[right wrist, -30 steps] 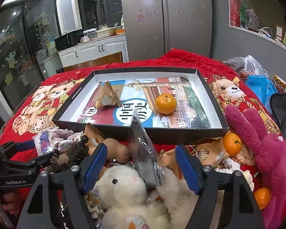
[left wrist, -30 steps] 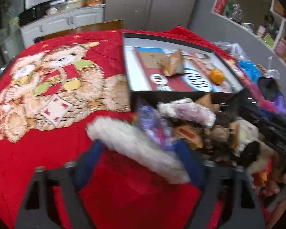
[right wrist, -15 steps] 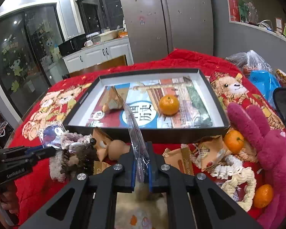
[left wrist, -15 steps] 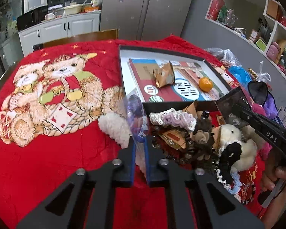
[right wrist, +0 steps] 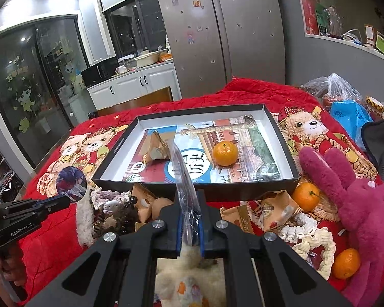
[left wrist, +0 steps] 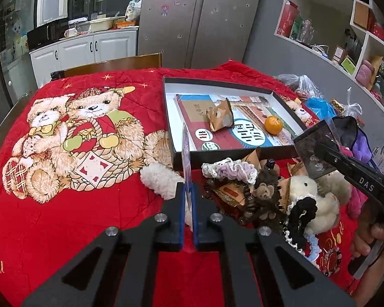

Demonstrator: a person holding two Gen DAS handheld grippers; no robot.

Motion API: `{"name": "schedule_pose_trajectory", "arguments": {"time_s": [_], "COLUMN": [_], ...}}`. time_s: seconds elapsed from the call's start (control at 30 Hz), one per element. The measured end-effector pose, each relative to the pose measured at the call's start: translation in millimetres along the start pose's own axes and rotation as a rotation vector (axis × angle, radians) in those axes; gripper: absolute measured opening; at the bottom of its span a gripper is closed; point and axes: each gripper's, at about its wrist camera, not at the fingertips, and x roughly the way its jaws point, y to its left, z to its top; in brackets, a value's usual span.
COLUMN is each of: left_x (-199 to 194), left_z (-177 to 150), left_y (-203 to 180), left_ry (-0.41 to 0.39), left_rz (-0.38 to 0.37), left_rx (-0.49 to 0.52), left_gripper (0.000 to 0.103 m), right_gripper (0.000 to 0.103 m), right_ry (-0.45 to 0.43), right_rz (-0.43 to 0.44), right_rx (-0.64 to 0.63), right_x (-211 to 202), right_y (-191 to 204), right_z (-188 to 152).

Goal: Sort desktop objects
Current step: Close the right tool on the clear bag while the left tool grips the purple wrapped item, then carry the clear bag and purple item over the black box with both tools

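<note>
Left gripper [left wrist: 188, 199] is clamped on a round badge [left wrist: 186, 158], edge-on. Right gripper [right wrist: 189, 220] pinches a clear sleeve [right wrist: 183, 179]. The black tray [right wrist: 281, 133] sits just ahead of both; carry each over the near wall, then release low inside, clear of the orange [right wrist: 225, 153].

Both tools are built the same way: the left black plastic two-finger gripper [left wrist: 188, 199] and the right black plastic two-finger gripper [right wrist: 190, 220] are fitted with blue pads [right wrist: 178, 232] inside the fingers, silver screws on the linkage arms, and triangular cutouts. "GenRobot.AI" is printed in white on one side, "DAS" on the other. Bare skin can be seen on the right hand [left wrist: 368, 243].
</note>
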Motion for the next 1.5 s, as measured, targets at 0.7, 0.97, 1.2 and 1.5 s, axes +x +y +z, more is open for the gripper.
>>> {"name": "schedule_pose_trajectory", "arguments": {"time_s": [0.7, 0.97, 1.2, 1.5], "left_x": [-5.7, -11.9, -28.3, -20.9], "left_z": [-1.4, 7.6, 29.5, 61.9], "left_y": [-18.0, -27.2, -38.1, -54.4], "left_ry": [-0.022, -0.043, -0.082, -0.074], "left_rz": [-0.046, -0.062, -0.054, -0.037], "left_rx": [0.027, 0.030, 0.060, 0.105], "left_gripper": [0.005, 0.005, 0.005, 0.005], "right_gripper": [0.009, 0.009, 0.009, 0.009], "right_ry": [-0.038, -0.068, -0.084, -0.059], "right_rz": [0.031, 0.044, 0.053, 0.069], "right_rx": [0.003, -0.027, -0.051, -0.013], "right_x": [-8.7, -13.7, -18.6, -13.0], "right_y": [9.5, 23.2, 39.5, 35.0], "right_z": [0.1, -0.2, 4.8, 26.9]}}
